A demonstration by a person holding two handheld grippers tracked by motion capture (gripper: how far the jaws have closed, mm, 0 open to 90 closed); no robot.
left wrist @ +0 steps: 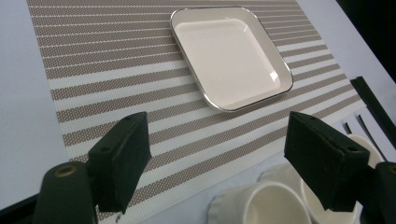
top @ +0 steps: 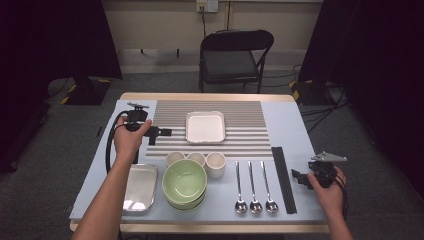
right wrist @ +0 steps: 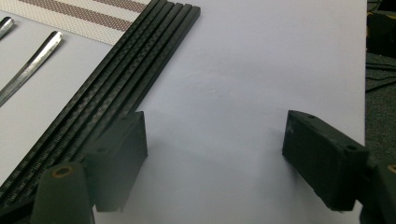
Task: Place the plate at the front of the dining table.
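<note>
Both tongs stand wide open with nothing between their jaws: the left gripper (top: 162, 132) hovers over the left edge of the striped mat (top: 240, 125), pointing at the white square plate (top: 205, 126) that lies flat in the mat's middle, well apart from the jaws, with three white cups (top: 196, 160) just below it at the mat's near edge. Over at the table's (top: 295, 120) right edge, near its front corner, the right gripper (top: 298, 177) sits low above bare tabletop, just beside the black chopsticks (top: 283, 177), with three spoons (top: 254, 187) lying farther left of them.
</note>
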